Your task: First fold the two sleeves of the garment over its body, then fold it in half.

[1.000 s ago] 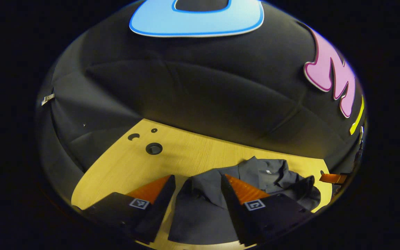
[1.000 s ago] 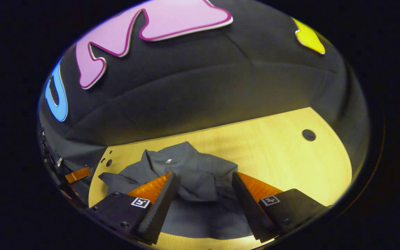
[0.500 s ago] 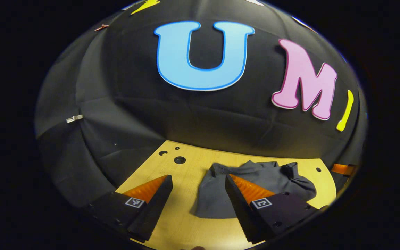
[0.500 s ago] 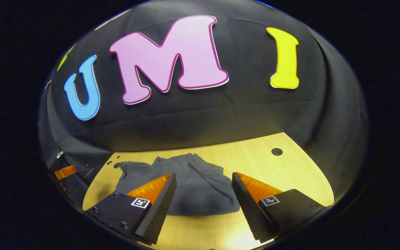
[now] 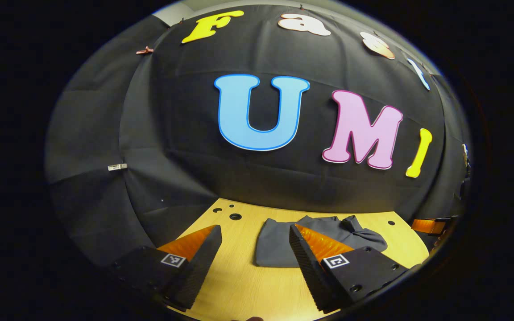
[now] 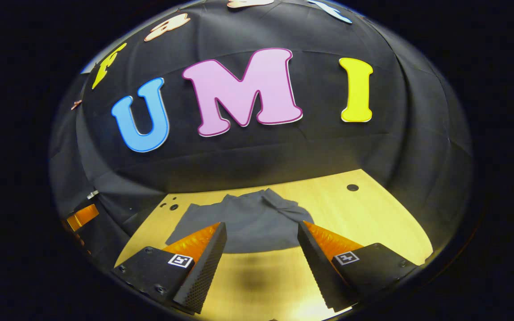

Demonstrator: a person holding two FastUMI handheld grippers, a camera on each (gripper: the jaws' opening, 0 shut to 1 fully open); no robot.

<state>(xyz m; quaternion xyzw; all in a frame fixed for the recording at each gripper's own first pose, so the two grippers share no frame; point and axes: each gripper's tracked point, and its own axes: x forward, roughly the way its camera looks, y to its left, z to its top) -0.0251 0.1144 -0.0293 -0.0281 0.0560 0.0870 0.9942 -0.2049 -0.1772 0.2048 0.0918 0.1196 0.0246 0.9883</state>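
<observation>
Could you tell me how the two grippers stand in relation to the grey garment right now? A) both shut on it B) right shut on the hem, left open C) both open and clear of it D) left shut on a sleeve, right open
C: the left gripper and the right gripper both have their fingers spread with nothing between them, and the garment lies folded on the table beyond them.

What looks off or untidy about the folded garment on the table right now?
The dark grey garment lies folded on the wooden table, but a bunched flap of cloth sticks up along its right side, so the fold isn't neat. Both the left gripper and the right gripper are open, clear of it.
</observation>
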